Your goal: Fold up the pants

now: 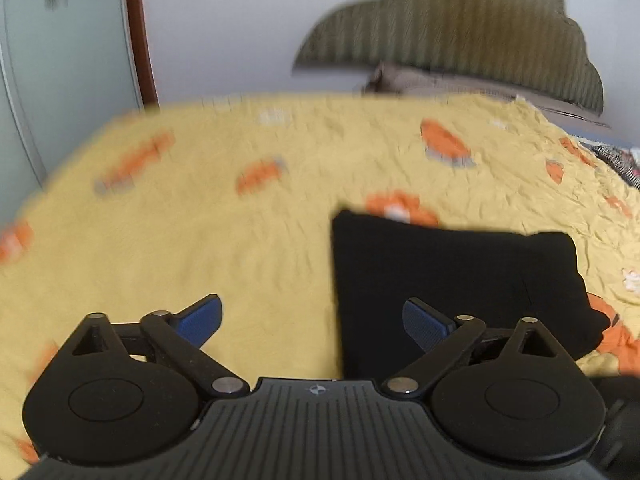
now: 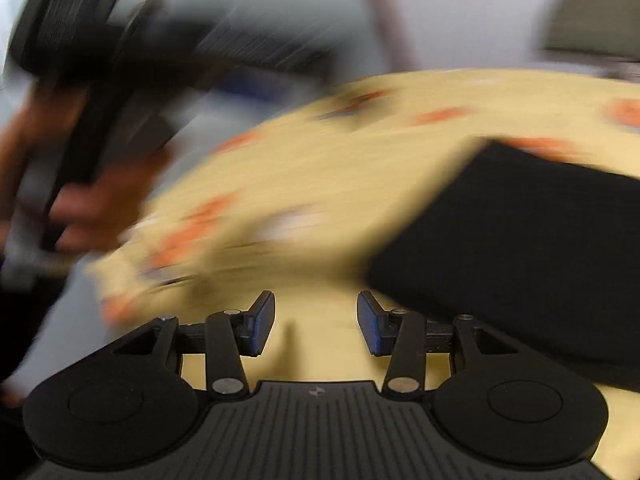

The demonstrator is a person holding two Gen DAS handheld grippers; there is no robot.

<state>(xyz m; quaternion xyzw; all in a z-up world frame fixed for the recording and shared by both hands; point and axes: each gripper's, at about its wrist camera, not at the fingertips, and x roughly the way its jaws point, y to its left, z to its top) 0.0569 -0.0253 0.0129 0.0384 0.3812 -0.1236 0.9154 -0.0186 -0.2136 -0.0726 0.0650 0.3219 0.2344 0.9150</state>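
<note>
The black pants [image 1: 452, 280] lie folded into a compact rectangle on the yellow bedspread [image 1: 224, 232]. My left gripper [image 1: 312, 320] is open and empty, above the bedspread; its right finger is over the pants' left part. In the right wrist view the pants [image 2: 520, 256] lie to the right. My right gripper [image 2: 316, 322] is open and empty over bare bedspread [image 2: 320, 184], left of the pants. This view is heavily motion-blurred.
A striped olive cushion [image 1: 460, 28] stands against the wall at the head of the bed. A door with a brown frame [image 1: 138, 32] is at the far left. A blurred hand with the other gripper [image 2: 80, 120] shows at the left of the right wrist view.
</note>
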